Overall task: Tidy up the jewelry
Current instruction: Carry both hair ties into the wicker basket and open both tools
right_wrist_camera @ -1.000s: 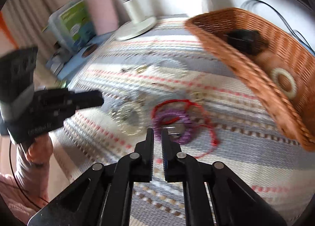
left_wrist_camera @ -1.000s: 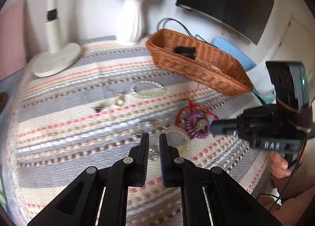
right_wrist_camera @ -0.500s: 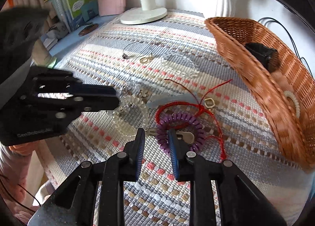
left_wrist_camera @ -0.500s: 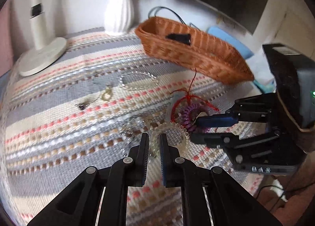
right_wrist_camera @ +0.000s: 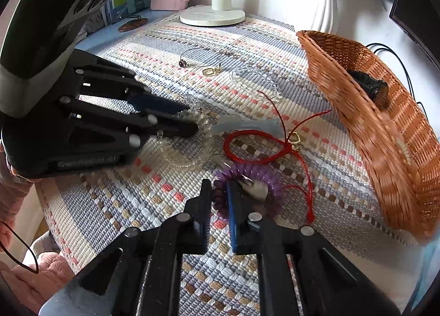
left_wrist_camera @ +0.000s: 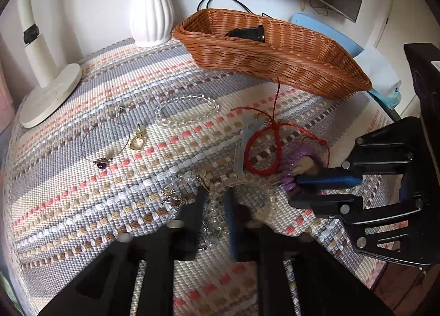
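Two hand-held grippers: left (left_wrist_camera: 213, 206) straddles clear bead bracelet (left_wrist_camera: 213, 212), right (right_wrist_camera: 219, 195) straddles purple coil (right_wrist_camera: 249, 174), both beside one basket (right_wrist_camera: 385, 134).

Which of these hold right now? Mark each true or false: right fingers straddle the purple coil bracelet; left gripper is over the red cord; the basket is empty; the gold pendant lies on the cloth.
1. The right gripper has its fingers on either side of the purple coil bracelet. True.
2. The left gripper is over the red cord bracelet. False: it straddles the clear bead bracelet.
3. The wicker basket is empty. False: a black object lies inside.
4. The gold pendant lies on the striped cloth. True.
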Demonstrator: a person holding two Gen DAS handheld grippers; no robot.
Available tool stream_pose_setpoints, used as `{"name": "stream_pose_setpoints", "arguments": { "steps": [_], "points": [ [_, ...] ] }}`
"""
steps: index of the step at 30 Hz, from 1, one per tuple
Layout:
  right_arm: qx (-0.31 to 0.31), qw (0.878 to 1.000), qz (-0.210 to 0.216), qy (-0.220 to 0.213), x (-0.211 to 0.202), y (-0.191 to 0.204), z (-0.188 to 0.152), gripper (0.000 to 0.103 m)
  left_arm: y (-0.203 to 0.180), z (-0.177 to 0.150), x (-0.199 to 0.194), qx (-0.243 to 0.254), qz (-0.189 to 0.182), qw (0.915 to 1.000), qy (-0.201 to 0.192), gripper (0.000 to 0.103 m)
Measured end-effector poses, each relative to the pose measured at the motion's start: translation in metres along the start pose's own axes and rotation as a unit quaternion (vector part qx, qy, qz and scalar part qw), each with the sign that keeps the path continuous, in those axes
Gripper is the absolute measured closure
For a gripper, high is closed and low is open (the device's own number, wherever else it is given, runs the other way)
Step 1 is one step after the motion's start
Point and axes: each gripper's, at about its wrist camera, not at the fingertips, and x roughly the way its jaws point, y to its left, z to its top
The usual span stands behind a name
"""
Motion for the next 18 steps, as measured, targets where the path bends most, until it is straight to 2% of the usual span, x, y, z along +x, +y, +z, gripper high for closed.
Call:
{"name": "stream_pose_setpoints", "arguments": {
  "steps": [6, 10, 13, 18],
  "points": [
    [0.046, 0.996, 0.056, -0.053, -0.046, -0.022, -0.001, 0.091, -0.001, 0.009, -0.035, -0.009, -0.014, 0.9988, -0.045, 0.092],
    [0.064, 0.991, 0.065, -0.098, -0.084, -0.034, 0.003, 0.091, -0.006, 0.025, -0.062, 0.000, -0.021, 0.9968, -0.077, 0.092],
    [0.075, 0.989, 0.047, -0.123, -0.107, -0.048, 0.006, 0.091, -0.013, 0.043, -0.072, 0.012, -0.014, 0.9954, -0.094, 0.092],
    [0.114, 0.981, -0.006, -0.157, -0.137, -0.097, 0.016, 0.091, -0.018, 0.088, -0.069, 0.028, -0.011, 0.9934, -0.111, 0.092]
  ]
}}
